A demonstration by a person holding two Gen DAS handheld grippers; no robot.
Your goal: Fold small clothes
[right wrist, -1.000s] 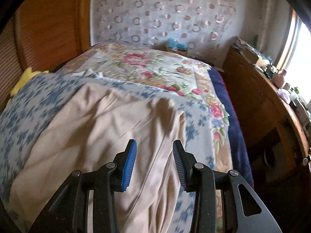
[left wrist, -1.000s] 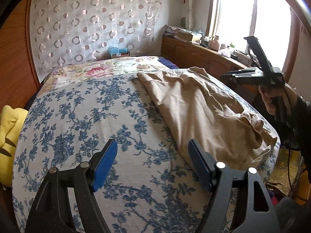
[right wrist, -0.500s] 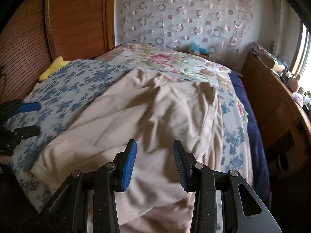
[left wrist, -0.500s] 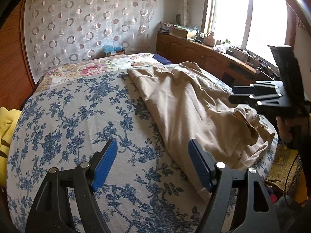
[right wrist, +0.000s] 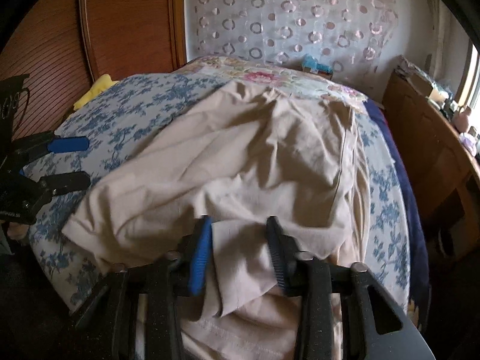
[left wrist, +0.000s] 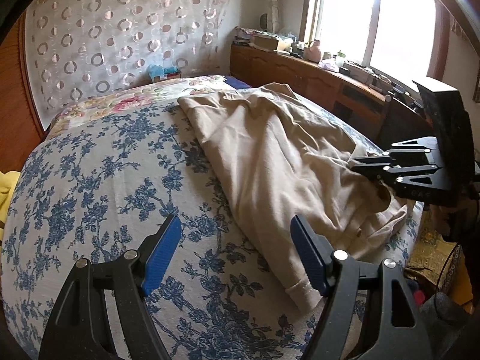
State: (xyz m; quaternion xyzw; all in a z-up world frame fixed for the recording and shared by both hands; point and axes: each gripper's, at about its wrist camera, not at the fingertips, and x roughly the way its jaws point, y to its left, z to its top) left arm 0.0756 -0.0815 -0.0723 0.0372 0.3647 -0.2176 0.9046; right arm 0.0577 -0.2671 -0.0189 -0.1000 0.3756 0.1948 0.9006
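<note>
A beige garment point(left wrist: 270, 156) lies crumpled along the right half of the bed, its hem near the foot edge. My left gripper point(left wrist: 236, 222) hovers open over the blue-flowered bedspread point(left wrist: 105, 165), just left of the garment's near corner, with nothing between its blue pads. In the right wrist view that gripper point(right wrist: 85, 161) stands at the left edge of the bed. My right gripper point(right wrist: 239, 225) is at the garment's point(right wrist: 255, 156) near edge. Its jaws are closing on a fold of the fabric that fills the gap between them. From the left wrist view the right gripper point(left wrist: 352, 163) bites into the cloth's right edge.
A wooden cabinet point(left wrist: 300, 69) with clutter on top runs under the window along the right side of the bed. A wooden headboard panel point(right wrist: 126, 24) and a circle-patterned curtain stand behind. Something yellow point(right wrist: 96, 90) lies by the bed's left side. A tissue box point(left wrist: 163, 73) sits at the head.
The right gripper has come down from above the bed to the garment's near edge, and fabric now sits between its jaws. The left gripper has drifted slightly and stays open.
</note>
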